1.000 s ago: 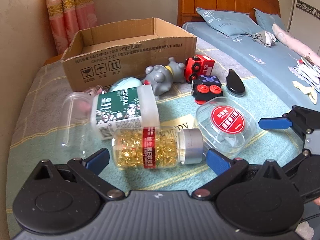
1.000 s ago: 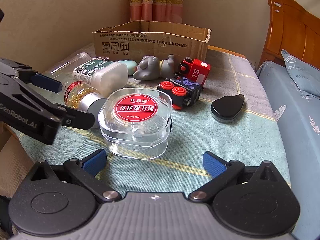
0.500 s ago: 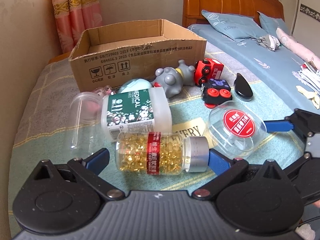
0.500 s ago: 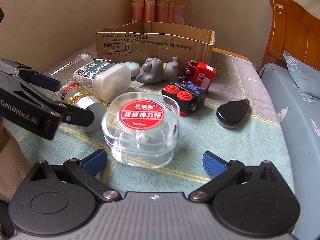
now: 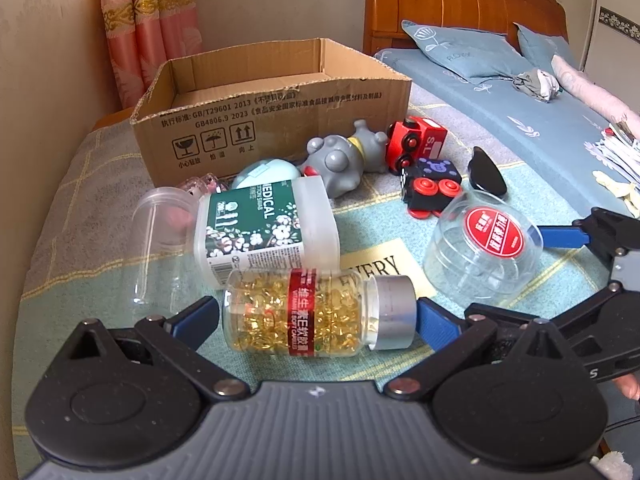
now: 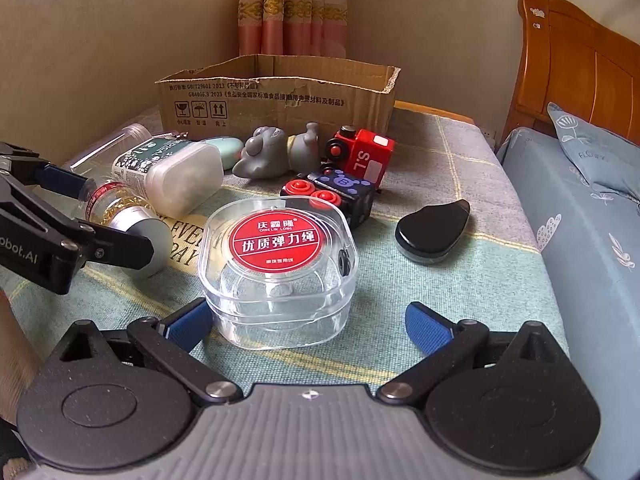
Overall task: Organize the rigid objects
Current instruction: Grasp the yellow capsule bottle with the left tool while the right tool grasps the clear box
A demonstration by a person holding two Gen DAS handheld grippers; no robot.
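Capsule bottle (image 5: 316, 312) lengthwise between left tool (image 5: 316, 320) fingers, both pads touching.

The left gripper (image 5: 316, 320) has closed its jaws onto the capsule bottle (image 5: 316, 312). The right gripper (image 6: 308, 322) has moved forward, and the clear round box (image 6: 278, 268) now sits between its jaws.

A clear glossy plastic bottle of gold capsules (image 5: 296, 316) has a matt brushed-metal cap. The clear square plastic case (image 6: 278, 268) shines; the brown cardboard box (image 5: 272, 120) looks rough, the checked cloth cover (image 6: 460, 168) woven.
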